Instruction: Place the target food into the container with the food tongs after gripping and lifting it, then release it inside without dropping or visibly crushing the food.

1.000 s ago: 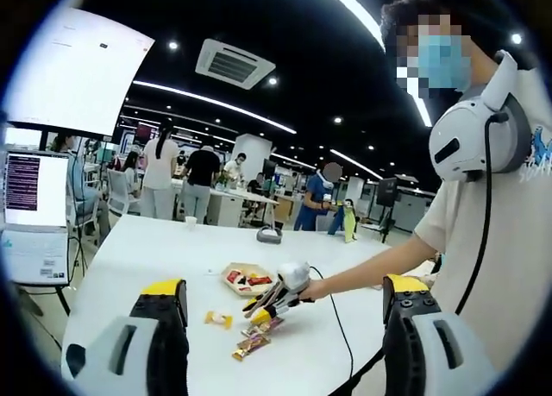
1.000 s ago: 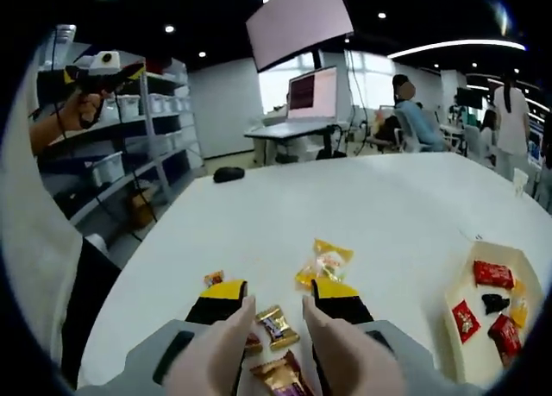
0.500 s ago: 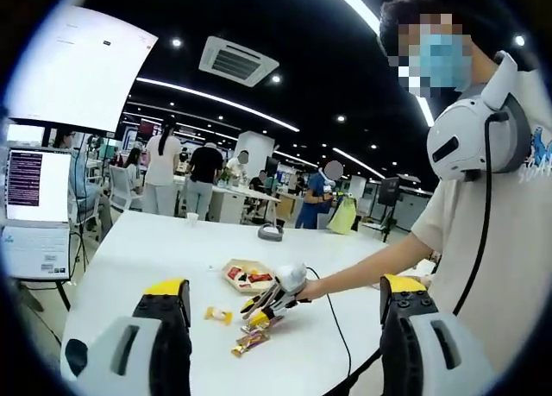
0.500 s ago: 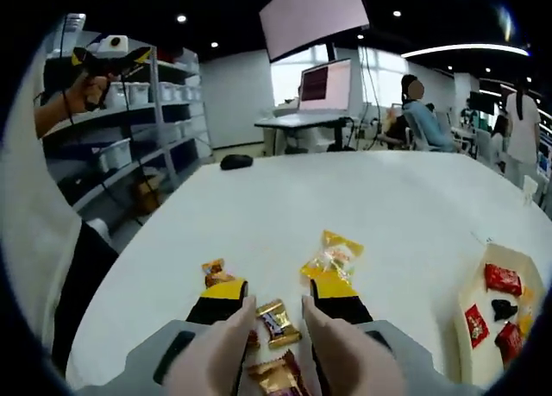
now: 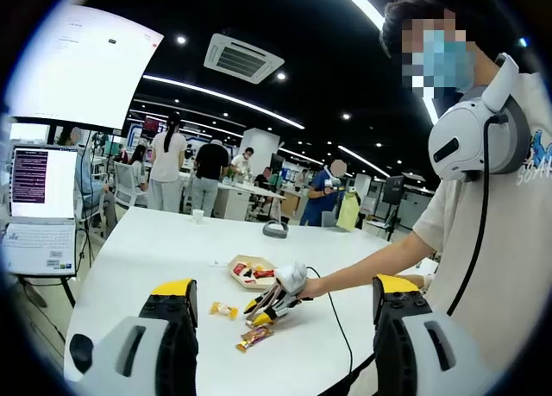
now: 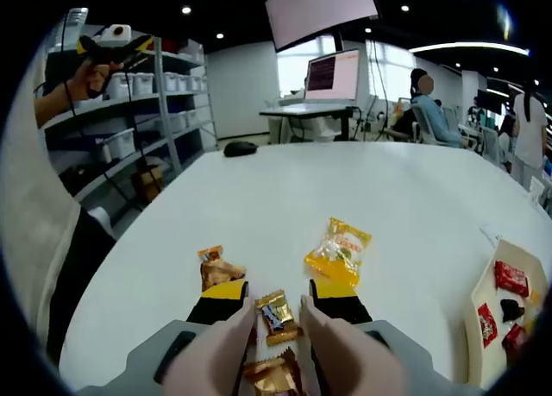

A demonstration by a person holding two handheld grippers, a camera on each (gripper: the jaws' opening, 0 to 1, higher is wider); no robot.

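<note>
Gold-wrapped candy [image 6: 278,314] lies on the white worktop [image 6: 362,198] between my right claw's [image 6: 278,299] parted jaws, untouched. My left claw [image 5: 285,294] hangs wide and empty. Tray [image 6: 485,308] with red sweets sits well apart.

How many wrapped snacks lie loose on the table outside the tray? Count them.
4: a yellow packet ahead right, an orange one ahead left, a gold one between the tongs, another nearer; more may be hidden.

Cream T-shirt [image 5: 509,241], white headset [image 5: 470,137] (black cable), grey yellow-tipped left gripper [image 5: 280,301]
</note>
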